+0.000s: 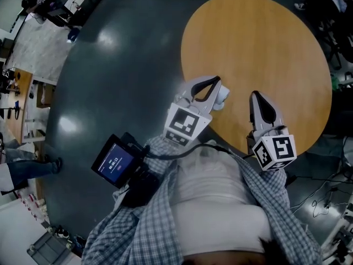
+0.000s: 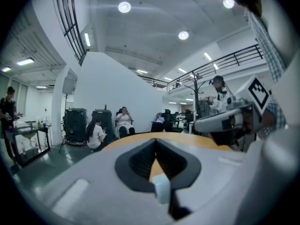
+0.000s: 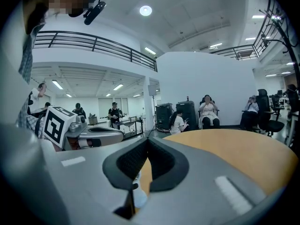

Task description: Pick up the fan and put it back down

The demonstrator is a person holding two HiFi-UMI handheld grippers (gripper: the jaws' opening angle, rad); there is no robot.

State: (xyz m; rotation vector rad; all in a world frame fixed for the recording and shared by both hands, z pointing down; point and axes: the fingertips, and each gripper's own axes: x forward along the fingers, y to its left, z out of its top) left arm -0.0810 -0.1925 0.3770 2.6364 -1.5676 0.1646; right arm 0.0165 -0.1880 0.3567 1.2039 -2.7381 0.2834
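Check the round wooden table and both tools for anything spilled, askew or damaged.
Nothing stands out. The round wooden table shows no spill or damage. A small white object sits beside the tip of the left tool, too unclear to judge its pose. That tool and the right tool are shut, gripping nothing.

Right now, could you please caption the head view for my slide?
Both shut, left gripper and right gripper hang over a round wooden table's near edge.

Tan table (image 1: 259,54), dark grey floor (image 1: 121,81), blue-white checked shirt (image 1: 143,231)
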